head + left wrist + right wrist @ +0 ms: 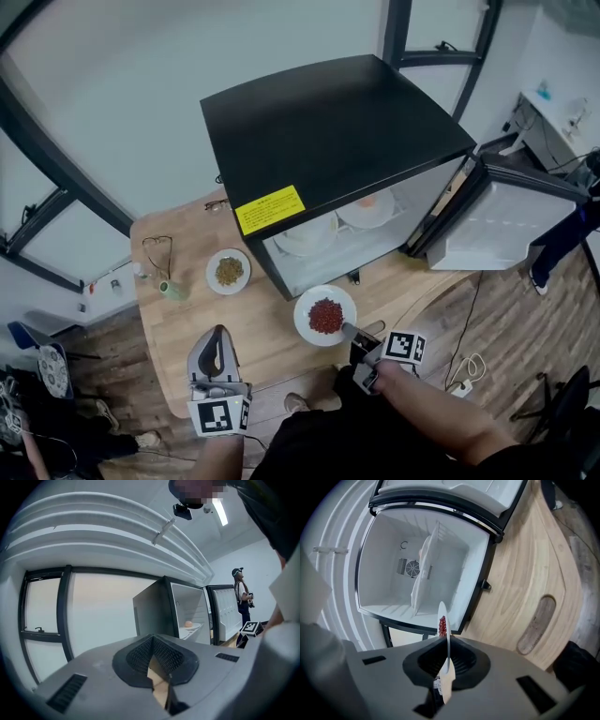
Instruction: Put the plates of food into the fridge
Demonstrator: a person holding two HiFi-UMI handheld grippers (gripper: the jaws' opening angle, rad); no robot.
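Right gripper [348, 330] pinched on rim of red-food plate [324, 315], held level facing open fridge [337, 141] for loading; left gripper [217, 334] closed, empty, aside.

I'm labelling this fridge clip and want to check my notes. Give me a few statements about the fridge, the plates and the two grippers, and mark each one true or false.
1. The fridge has its door closed. False: the door stands open.
2. The right gripper grips the plate of red food by its rim. True.
3. The left gripper holds the plate of greenish food. False: that plate sits on the table, and the left gripper holds nothing.
4. Two plates sit inside the fridge. True.
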